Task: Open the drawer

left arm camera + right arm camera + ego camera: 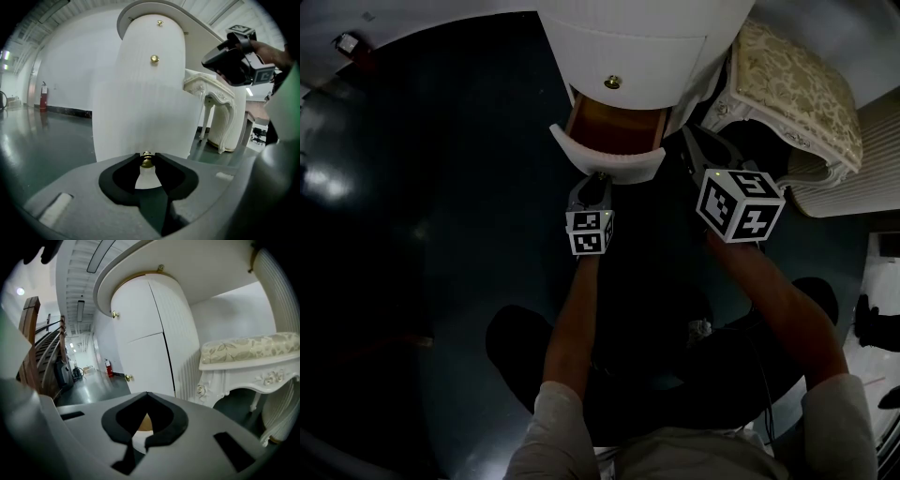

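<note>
A white rounded cabinet (637, 42) stands at the top of the head view. Its lower drawer (614, 131) is pulled out and shows a brown wooden inside. My left gripper (599, 178) is at the curved white drawer front (609, 161). In the left gripper view its jaws (146, 158) are shut on the drawer's small brass knob (146, 161). My right gripper (698, 142) hangs to the right of the open drawer, beside the cabinet's side. Its jaws (146, 394) meet at the tips with nothing between them.
The closed upper drawer has a brass knob (612, 82). A cream stool with a patterned cushion (792, 80) stands right of the cabinet, close to my right gripper. The dark glossy floor (441, 187) lies to the left. The person's legs are below the grippers.
</note>
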